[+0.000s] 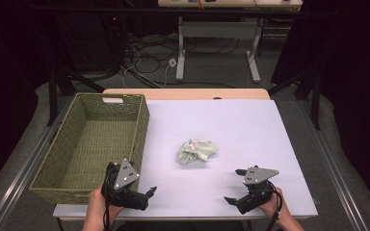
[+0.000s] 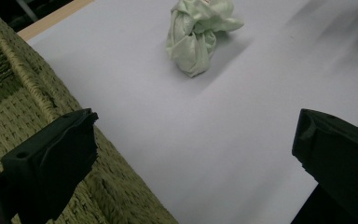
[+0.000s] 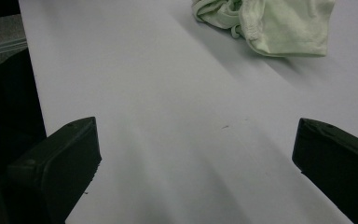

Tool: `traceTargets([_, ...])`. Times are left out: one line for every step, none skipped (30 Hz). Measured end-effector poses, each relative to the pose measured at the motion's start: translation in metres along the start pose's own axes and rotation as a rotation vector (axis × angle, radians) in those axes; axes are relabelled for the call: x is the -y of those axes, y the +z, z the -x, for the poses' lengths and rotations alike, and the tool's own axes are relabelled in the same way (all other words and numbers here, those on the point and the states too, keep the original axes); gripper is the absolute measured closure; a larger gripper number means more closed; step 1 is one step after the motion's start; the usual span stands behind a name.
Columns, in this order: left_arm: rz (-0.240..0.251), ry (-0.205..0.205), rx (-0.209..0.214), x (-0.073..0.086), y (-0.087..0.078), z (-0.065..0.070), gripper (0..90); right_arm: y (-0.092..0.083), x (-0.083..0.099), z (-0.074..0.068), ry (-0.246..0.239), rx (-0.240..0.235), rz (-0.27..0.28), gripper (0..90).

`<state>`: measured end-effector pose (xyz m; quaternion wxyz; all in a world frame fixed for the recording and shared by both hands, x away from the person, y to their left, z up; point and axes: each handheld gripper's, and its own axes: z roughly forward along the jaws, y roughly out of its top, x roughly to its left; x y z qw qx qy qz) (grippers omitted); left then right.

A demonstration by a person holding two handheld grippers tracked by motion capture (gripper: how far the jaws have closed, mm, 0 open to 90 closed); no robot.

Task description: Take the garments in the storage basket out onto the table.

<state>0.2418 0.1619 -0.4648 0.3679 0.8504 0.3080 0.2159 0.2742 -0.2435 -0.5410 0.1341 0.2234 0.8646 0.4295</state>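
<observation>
Both claws, left (image 1: 147, 195) and right (image 1: 235, 185), sit wide and empty at the near edge of the bench (image 1: 250, 125), with the crumpled green cloth (image 1: 196, 151) mid-bench between them, right of the basket (image 1: 53, 178).

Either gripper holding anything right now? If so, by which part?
Nothing held. Left gripper and right gripper are both open, apart from the crumpled green cloth.

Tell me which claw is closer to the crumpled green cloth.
Roughly even, the left perhaps slightly nearer. The left claw sits near the table's front edge beside the basket, the cloth ahead to its right. The right claw has it ahead to its left.
</observation>
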Motion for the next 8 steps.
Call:
traceTargets([0.004,-0.007,-0.001,0.002,-0.001,0.000,0.0,0.000,0.000,0.000,0.001,-0.001,0.000,0.4])
traceTargets([0.007,-0.015,0.002,0.004,-0.002,0.001,0.0,0.000,0.000,0.000,0.001,-0.001,0.001,0.4])
traceTargets([0.006,-0.010,-0.003,0.006,-0.003,0.000,0.0,0.000,0.000,0.000,0.001,0.000,0.002,0.4])
traceTargets([0.007,-0.019,0.000,0.007,-0.003,0.001,0.0,-0.001,0.000,0.000,0.003,0.001,-0.001,0.3])
traceTargets([0.007,-0.016,-0.002,0.009,-0.003,0.000,0.0,-0.001,0.000,0.000,0.005,-0.001,0.005,0.3])
traceTargets([0.012,-0.016,-0.005,0.011,-0.004,0.001,0.0,-0.002,0.000,0.000,0.007,-0.003,0.006,0.3])
traceTargets([0.014,-0.015,-0.011,0.012,-0.005,0.001,0.0,-0.001,0.000,0.000,0.006,0.002,0.019,0.3])
traceTargets([0.019,-0.013,-0.015,0.013,-0.005,0.001,0.0,-0.002,0.000,0.000,0.005,0.004,0.015,0.2])
